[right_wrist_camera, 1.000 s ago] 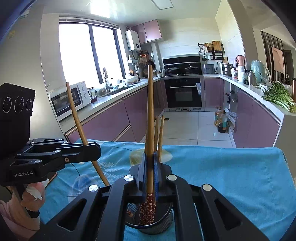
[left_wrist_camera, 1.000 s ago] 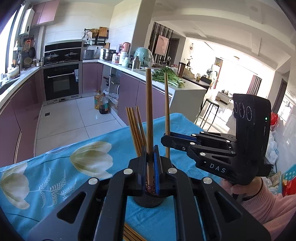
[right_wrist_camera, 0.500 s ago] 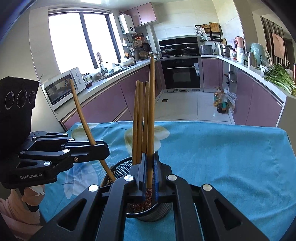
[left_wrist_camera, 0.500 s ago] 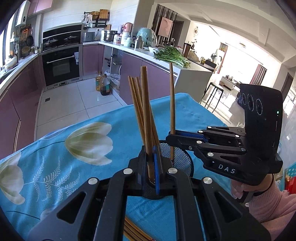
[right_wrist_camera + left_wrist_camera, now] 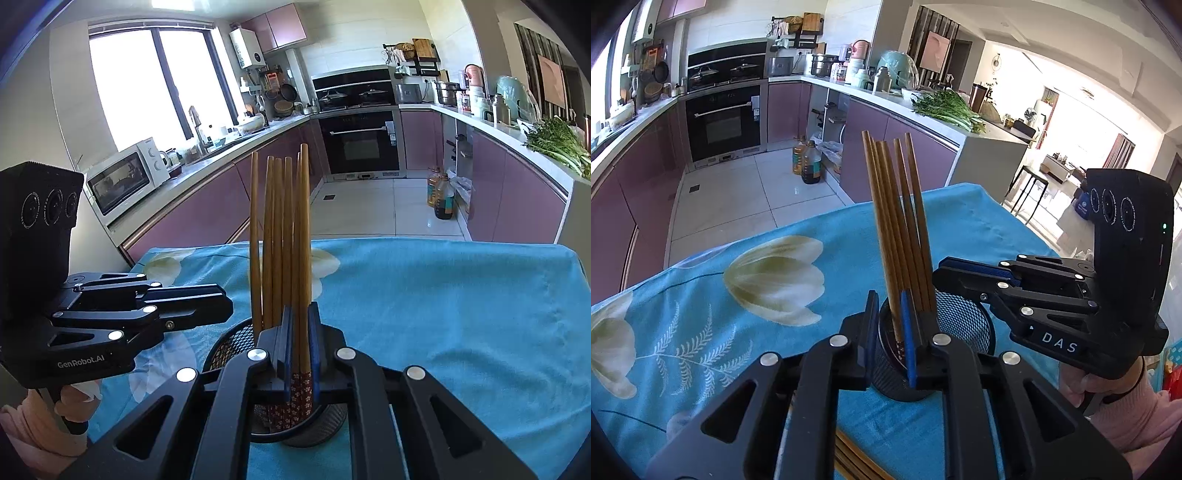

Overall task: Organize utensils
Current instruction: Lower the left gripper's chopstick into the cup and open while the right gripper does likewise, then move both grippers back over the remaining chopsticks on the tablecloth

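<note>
A black mesh holder [image 5: 964,325] [image 5: 229,343] stands on the blue flowered tablecloth [image 5: 701,295], with several wooden chopsticks [image 5: 897,221] [image 5: 280,229] upright in it. My left gripper [image 5: 890,306] [image 5: 221,306] hangs over the holder's rim. Its jaws are opening, and one chopstick stands loose between them with a gap beside it. My right gripper [image 5: 300,314] [image 5: 942,273] comes in from the other side. Its pads are still against a chopstick whose red patterned end is down in the holder.
More chopsticks [image 5: 849,458] lie on the cloth just under my left gripper. A hand in a pink sleeve [image 5: 1126,406] holds the right gripper. The table's far edge [image 5: 406,242] drops to the kitchen floor, with purple cabinets beyond.
Both grippers sank toward the holder, so the two held chopsticks went down among the others. The left jaws have parted a little from their chopstick.
</note>
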`<state>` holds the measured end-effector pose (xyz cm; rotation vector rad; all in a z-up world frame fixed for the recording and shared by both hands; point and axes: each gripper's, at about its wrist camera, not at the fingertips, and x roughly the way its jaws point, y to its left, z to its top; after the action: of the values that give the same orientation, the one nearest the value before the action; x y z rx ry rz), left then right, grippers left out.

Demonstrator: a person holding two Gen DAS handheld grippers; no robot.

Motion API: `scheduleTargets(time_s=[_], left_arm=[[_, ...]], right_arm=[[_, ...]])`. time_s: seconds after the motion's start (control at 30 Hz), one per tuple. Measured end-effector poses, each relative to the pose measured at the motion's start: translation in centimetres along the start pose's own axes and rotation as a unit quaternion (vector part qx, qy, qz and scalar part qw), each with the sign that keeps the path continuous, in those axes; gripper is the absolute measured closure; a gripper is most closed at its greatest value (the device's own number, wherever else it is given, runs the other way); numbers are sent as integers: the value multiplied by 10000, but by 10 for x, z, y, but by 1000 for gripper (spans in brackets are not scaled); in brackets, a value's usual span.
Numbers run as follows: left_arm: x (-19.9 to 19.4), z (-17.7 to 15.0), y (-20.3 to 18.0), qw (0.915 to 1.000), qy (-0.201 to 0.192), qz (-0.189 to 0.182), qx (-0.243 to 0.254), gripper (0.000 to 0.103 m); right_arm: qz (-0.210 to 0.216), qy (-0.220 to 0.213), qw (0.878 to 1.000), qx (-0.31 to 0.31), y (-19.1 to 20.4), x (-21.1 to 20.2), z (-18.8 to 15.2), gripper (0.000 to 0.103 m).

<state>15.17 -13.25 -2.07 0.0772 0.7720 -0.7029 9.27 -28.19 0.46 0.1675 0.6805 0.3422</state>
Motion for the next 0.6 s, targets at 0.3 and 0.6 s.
scheduleTargets(time_s=[0.3, 0.6], left_arm=[[-62, -19, 6, 9950, -904, 407, -74, 74], [-108, -62, 23, 9875, -1209, 984, -236, 51]], right_arm=[[218, -300, 9991, -181, 12, -27, -1, 88], [950, -260, 9917, -824, 58, -50, -24, 72]])
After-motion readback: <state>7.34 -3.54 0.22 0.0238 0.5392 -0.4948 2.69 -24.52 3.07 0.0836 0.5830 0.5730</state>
